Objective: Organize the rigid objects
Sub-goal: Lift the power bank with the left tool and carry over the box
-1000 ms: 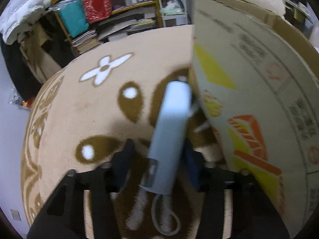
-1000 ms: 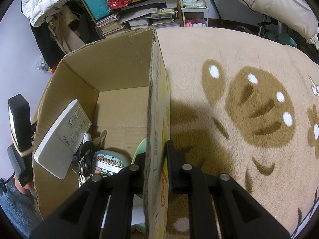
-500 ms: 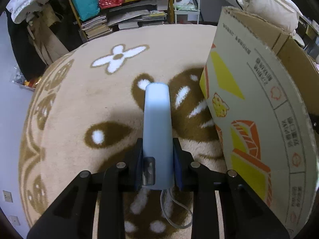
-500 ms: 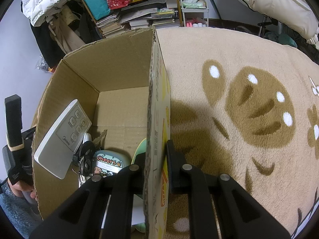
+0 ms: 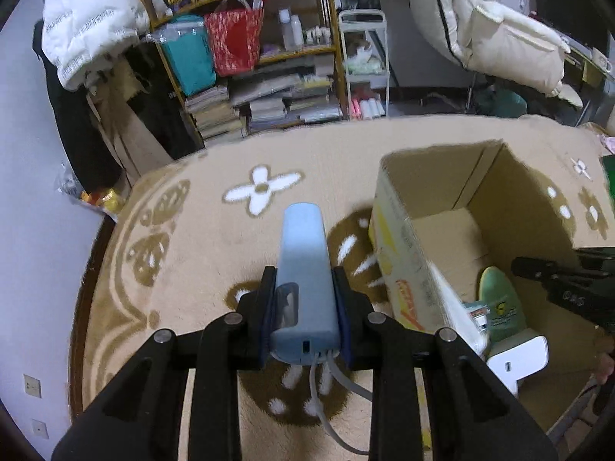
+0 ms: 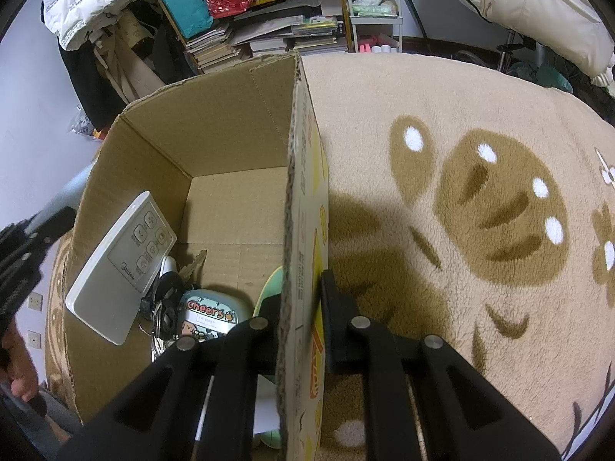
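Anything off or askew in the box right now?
The white remote leans tilted against the cardboard box's left wall, propped over keys rather than lying flat. The box's top rim is ragged. Nothing spilled.

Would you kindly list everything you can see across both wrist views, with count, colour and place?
power bank: one, pale blue with a grey cord, clamped in the left gripper above the rug
cardboard box: one, brown, open-topped, on the rug
remote control: one, white, leaning on the box's left wall
Cheers tin: one, teal, on the box floor
keys: one bunch, dark, between remote and tin
green oval item: one, inside the box, partly hidden
rug: one, beige with brown patterns
shelf: one, cluttered, behind the rug
left gripper: black, shut on the power bank
right gripper: black, clamping the box's right wall
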